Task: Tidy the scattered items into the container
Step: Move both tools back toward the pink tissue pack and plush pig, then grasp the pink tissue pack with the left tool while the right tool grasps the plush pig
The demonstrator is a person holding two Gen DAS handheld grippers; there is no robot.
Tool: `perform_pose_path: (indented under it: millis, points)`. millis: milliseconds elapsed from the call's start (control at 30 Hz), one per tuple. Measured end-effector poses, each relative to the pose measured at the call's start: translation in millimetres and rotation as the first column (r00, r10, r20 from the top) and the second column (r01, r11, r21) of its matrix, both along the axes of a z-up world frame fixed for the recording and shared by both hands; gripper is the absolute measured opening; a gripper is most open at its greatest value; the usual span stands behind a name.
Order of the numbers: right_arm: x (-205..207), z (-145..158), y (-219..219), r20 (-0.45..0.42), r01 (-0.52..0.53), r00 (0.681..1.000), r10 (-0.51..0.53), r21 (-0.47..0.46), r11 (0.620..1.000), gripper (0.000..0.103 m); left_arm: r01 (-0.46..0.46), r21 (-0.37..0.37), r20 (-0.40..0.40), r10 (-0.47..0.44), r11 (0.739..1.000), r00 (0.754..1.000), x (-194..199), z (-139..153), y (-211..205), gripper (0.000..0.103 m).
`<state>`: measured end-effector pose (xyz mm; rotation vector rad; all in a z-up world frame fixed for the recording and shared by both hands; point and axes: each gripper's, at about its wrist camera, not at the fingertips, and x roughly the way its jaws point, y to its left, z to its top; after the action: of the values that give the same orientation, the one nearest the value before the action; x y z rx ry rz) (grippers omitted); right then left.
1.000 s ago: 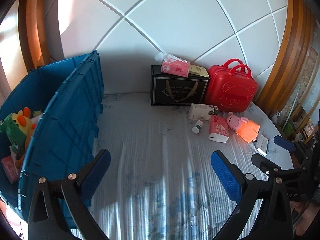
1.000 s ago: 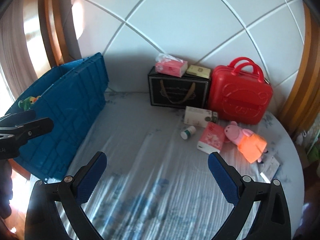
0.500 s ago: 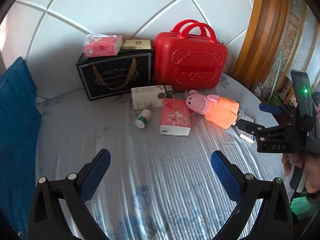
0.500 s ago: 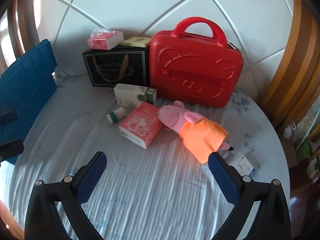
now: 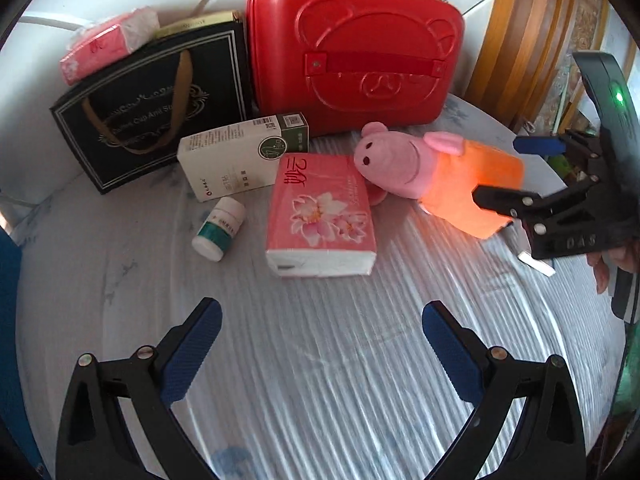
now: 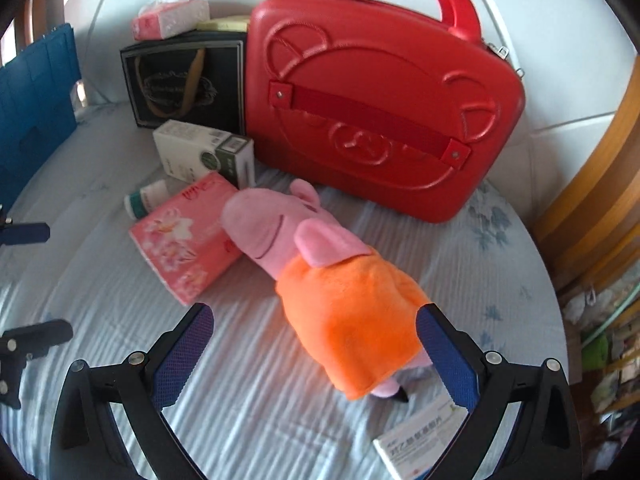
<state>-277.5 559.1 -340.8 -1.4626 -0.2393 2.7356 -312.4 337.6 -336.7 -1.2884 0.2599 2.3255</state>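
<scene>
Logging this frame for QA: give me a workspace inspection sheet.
Surface: bed sheet, pale, ribbed.
Job's things: pig plush, pink tissue pack, white box, pill bottle, small medicine box; blue container at left edge.
Clutter: red case, black gift bag.
Grippers: left gripper open, empty; right gripper open, straddling the plush's dress.
Cables: nothing seen.
Surroundings: white padded headboard.

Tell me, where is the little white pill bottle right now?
In the left wrist view, the pill bottle lies on its side left of the pink tissue pack, just below the white box.
</scene>
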Motion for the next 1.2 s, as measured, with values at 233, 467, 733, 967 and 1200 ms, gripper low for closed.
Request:
perform_pose_path:
  millis: [233,467,733,967,1200]
  points:
    - [-25.4,-33.4,1.7,0.046,-0.058,0.997,0.055,0.078,0.995,0.103,-0.028,0.059,0.044,0.025,0.998,0.999,-39.5,-31.3,23.5,0.102]
    - [-36.2,-49.6,8.3,0.044,-0.052,0.998,0.046,0.147,0.988,0.103,-0.071,-0.034,-0.003,0.071,0.997,0.997,-59.8,-51.5,45.5,0.102]
    - [-51.5,-64.9,14.6,0.07,-0.033,0.997,0.018,0.222,0.975,0.103,-0.073,-0.153,0.031,0.078,0.986,0.996,-82.9,-74.3,60.2,0.102]
    - [-45.9,-69.2,19.3,0.077,0.023,0.996,-0.042,0.227,0.974,0.083,-0.099,-0.058,0.04,0.101,0.993,0.994,-54.8,-74.6,46.0,0.087]
    - [-7.4,-54.7,3.4,0.075,0.025,0.996,-0.037,0.156,0.987,0.071,-0.105,-0.033,0.067,0.107,0.994,0.992,-3.5,-72.5,25.5,0.086]
